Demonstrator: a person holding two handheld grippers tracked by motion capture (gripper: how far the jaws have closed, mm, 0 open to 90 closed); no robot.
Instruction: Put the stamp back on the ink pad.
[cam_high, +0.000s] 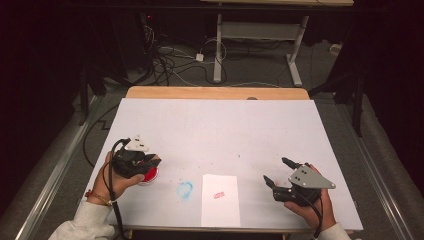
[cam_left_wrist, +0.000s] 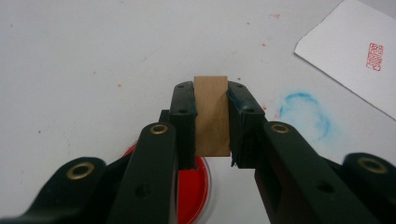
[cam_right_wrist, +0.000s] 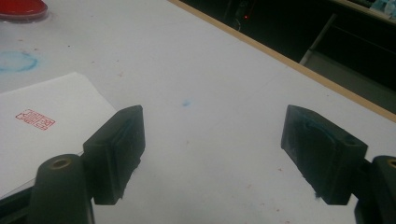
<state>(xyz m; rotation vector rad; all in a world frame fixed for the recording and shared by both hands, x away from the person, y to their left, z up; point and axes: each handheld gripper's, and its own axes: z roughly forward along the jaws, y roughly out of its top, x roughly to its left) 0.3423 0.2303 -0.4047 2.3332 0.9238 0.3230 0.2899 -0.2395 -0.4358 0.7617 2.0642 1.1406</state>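
**Wooden stamp clamped over the red ink pad**

Wooden stamp (cam_left_wrist: 211, 115) sits pinched between my left jaws, a plain tan block standing upright in the left gripper view, its top end rising a little past the pads and its lower end level with the bottom of the pads. My left gripper (cam_high: 145, 162) holds it at the near left of the table (cam_high: 220, 125), tight on both sides of the block. Directly under the stamp lies the red ink pad (cam_left_wrist: 198, 189), a round dish whose rim peeks out beneath the jaws; from the high view I see it just below and beside my left hand (cam_high: 107, 177). I cannot tell whether the stamp's face touches the ink.

To the right of the pad there is a smudged blue ring (cam_high: 184, 189) on the white tabletop. Just beyond that lies a sheet of white paper (cam_high: 220, 200), near the front edge, bearing a small red seal print (cam_high: 218, 195) close to its middle.

My right gripper (cam_high: 278, 171) rests well apart at the near right, held in my right hand (cam_high: 312, 202). Its jaws stand wide apart with nothing between them, bare tabletop showing in the gap, and bluish stains mark the pads (cam_right_wrist: 322, 149).
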